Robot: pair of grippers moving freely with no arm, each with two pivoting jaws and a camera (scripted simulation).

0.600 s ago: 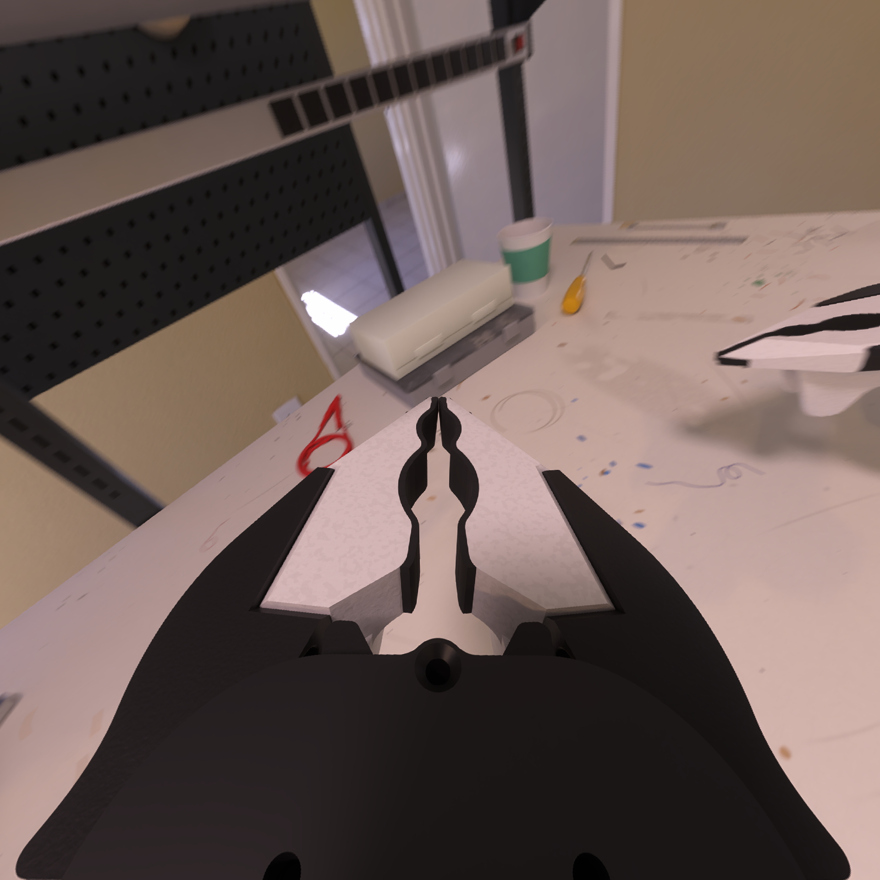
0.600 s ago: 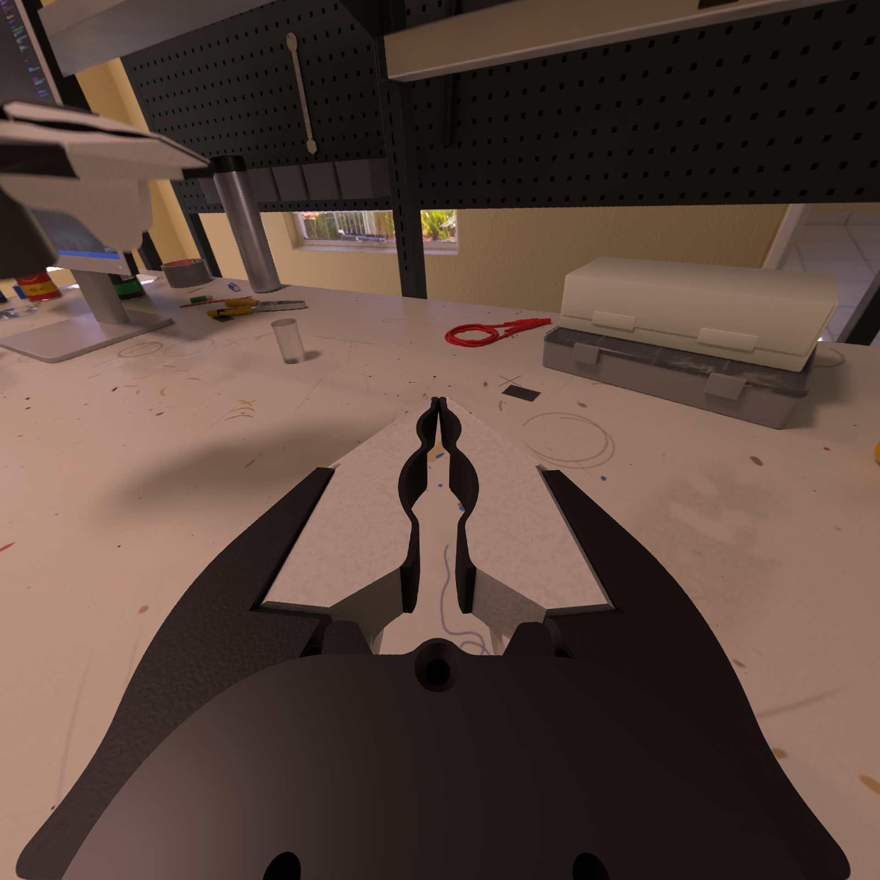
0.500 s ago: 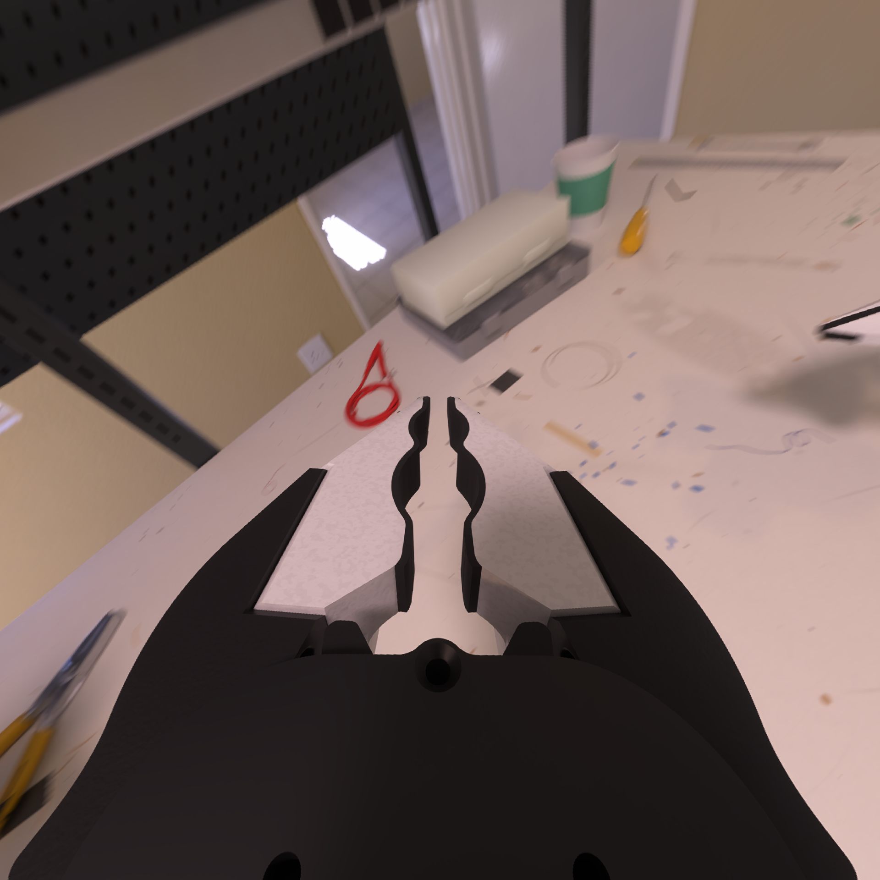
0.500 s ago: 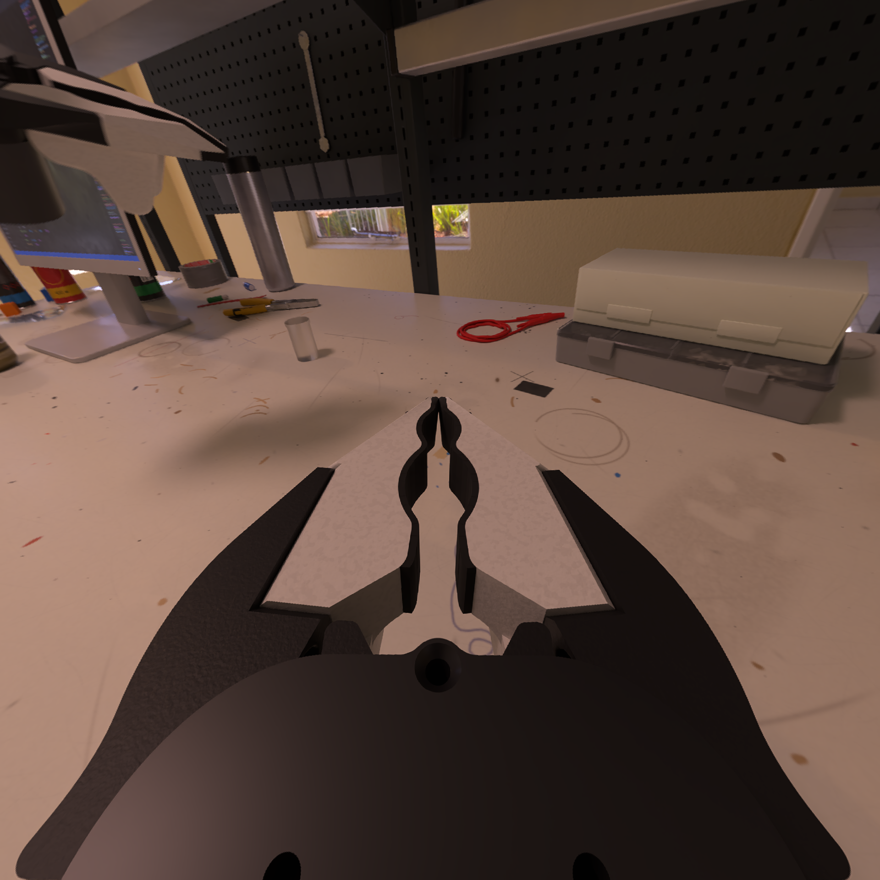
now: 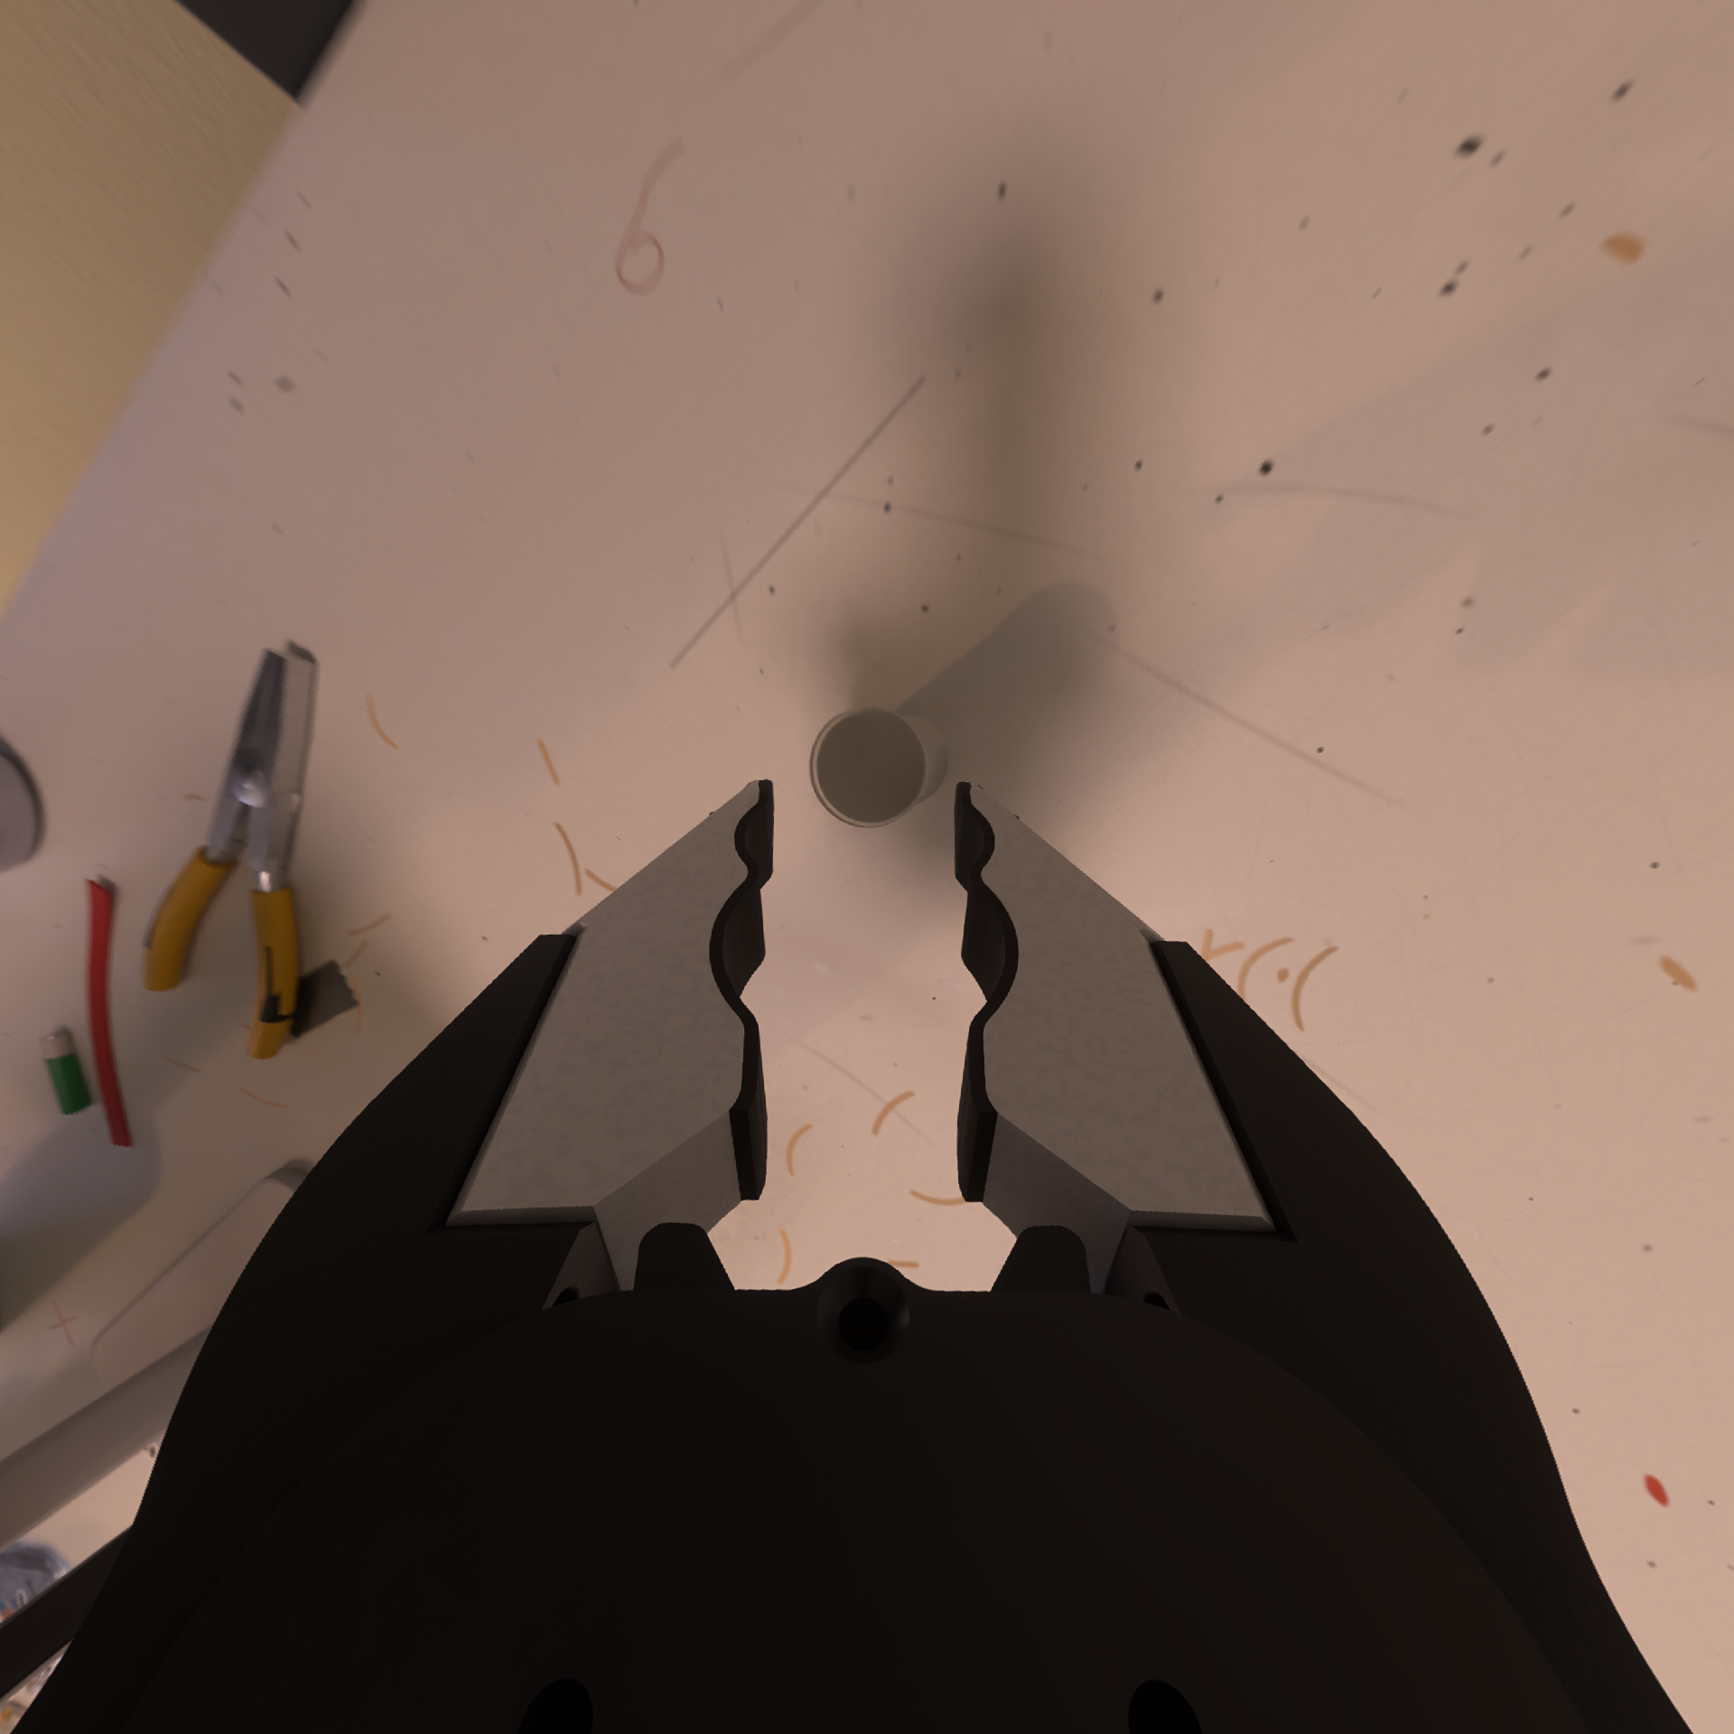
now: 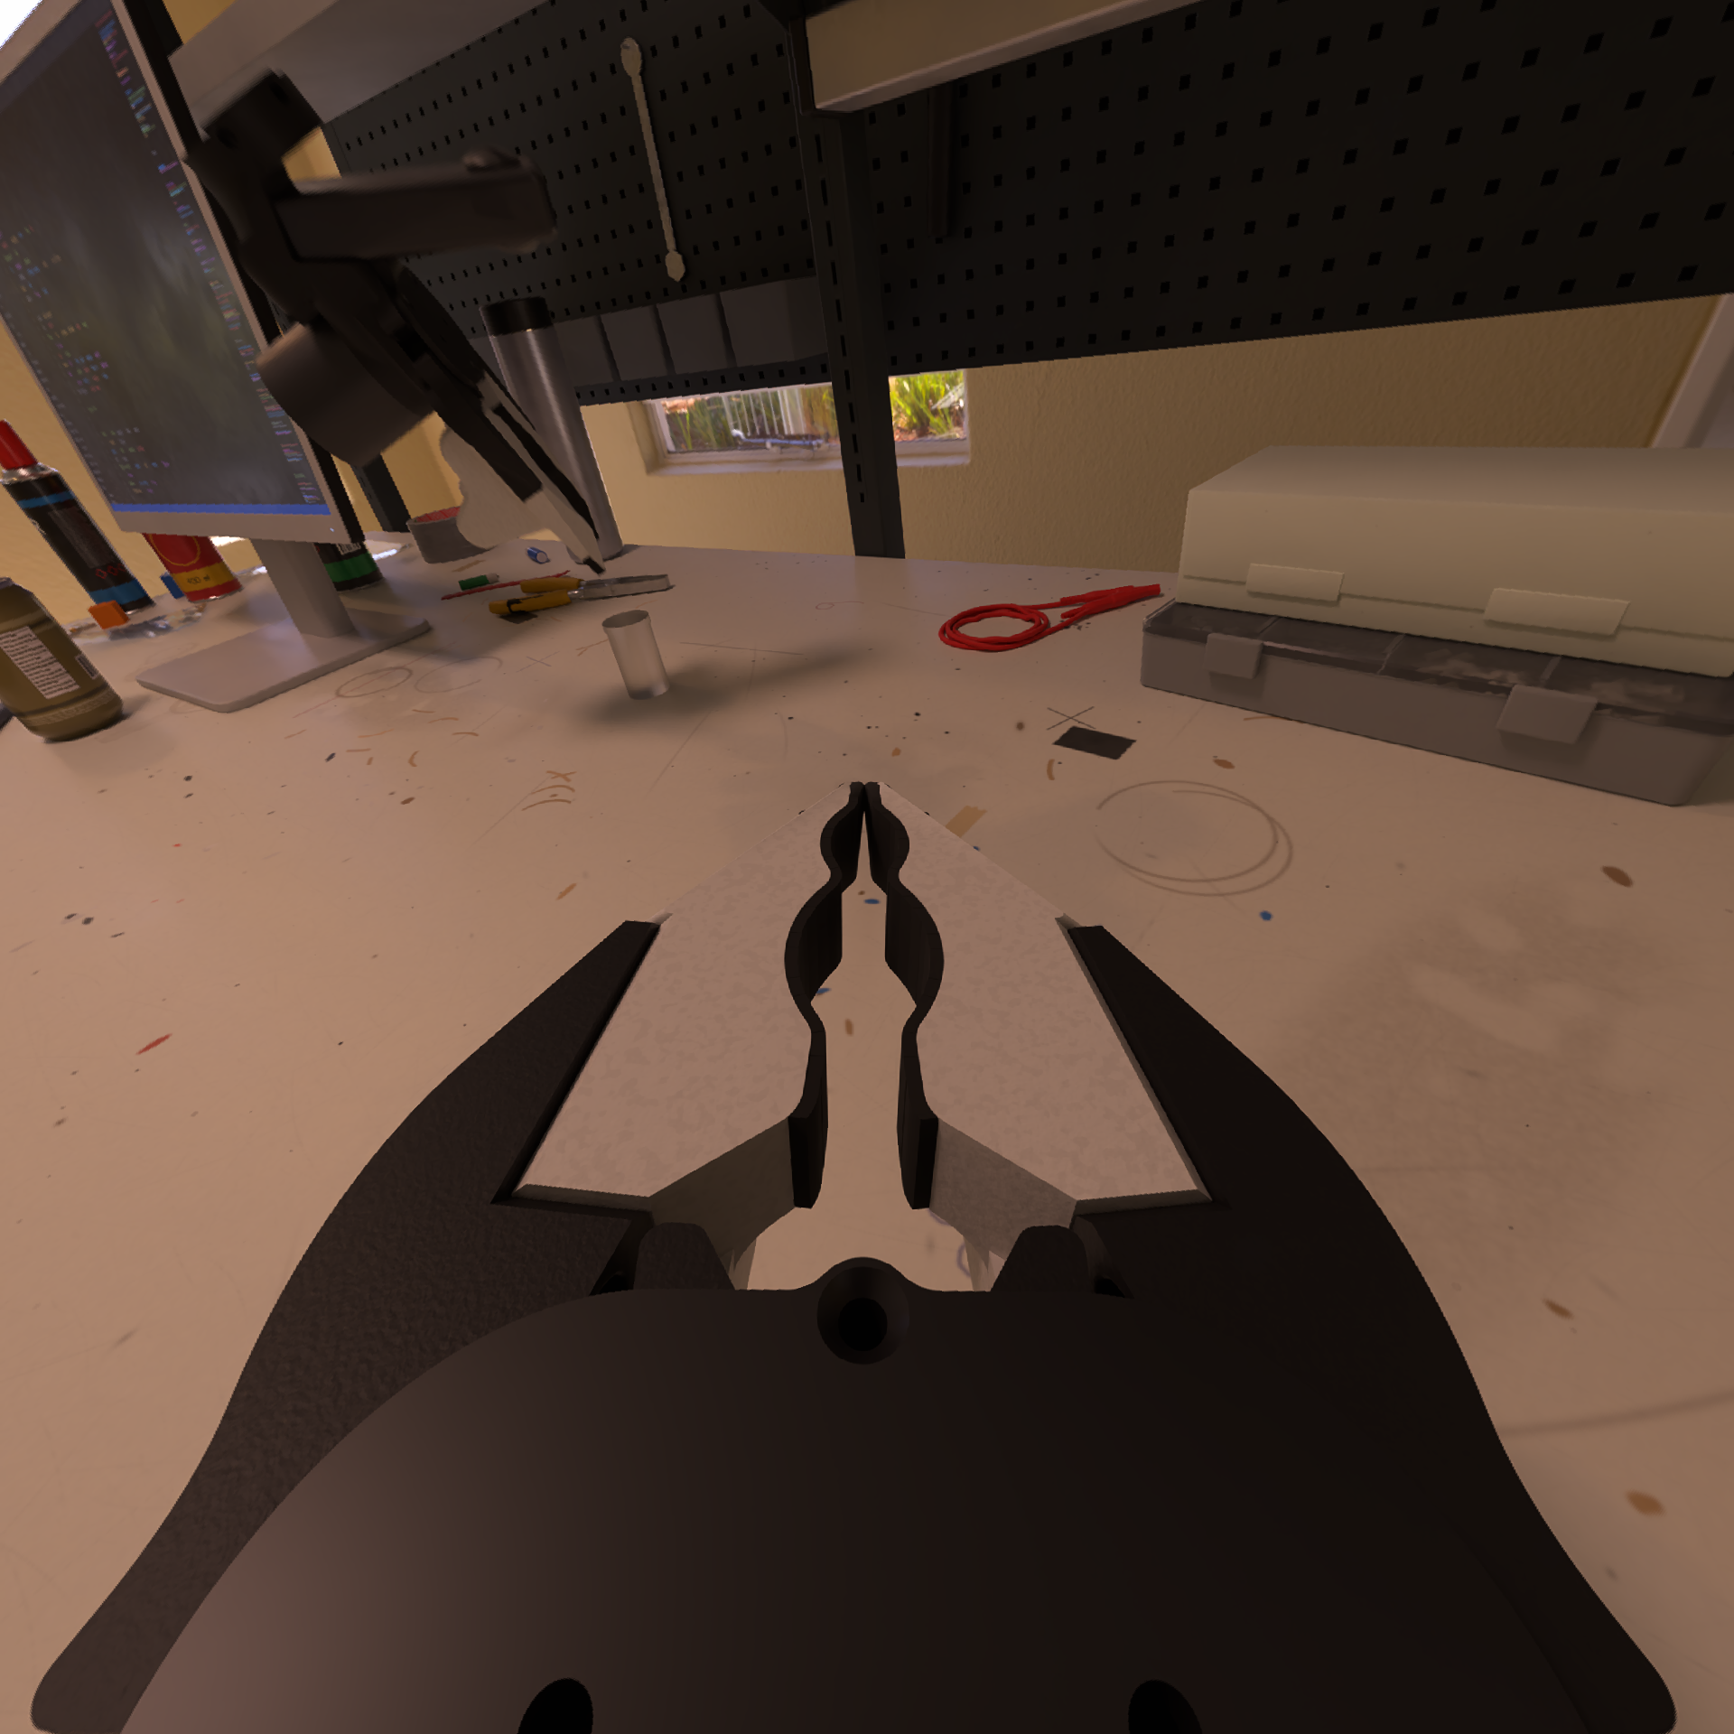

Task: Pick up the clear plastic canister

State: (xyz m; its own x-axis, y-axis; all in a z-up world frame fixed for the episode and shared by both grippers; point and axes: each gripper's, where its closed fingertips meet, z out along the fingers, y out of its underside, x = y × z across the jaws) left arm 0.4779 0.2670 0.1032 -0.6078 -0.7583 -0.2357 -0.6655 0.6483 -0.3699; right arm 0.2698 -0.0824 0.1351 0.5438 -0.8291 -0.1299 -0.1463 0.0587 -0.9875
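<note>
The clear plastic canister [image 5: 871,767] stands upright on the worktable, seen from above in the left wrist view. My left gripper [image 5: 863,786] is open, points down at the table, and its fingertips hang above the canister, just short of it, without touching. In the right wrist view the canister [image 6: 636,652] stands at the far left of the table, with the left gripper [image 6: 586,555] tilted down above and behind it. My right gripper [image 6: 863,788] is shut and empty, low over the middle of the table.
Yellow-handled pliers [image 5: 249,863], a red strip [image 5: 105,1009] and a green piece [image 5: 66,1070] lie left of the canister. A monitor [image 6: 141,281] on its stand, bottles [image 6: 47,657], a red cable [image 6: 1023,615] and a stacked case [image 6: 1464,600] stand along the pegboard wall.
My left gripper has swung left, tipped down over the canister and opened its jaws. My right gripper stays shut and has shifted slightly.
</note>
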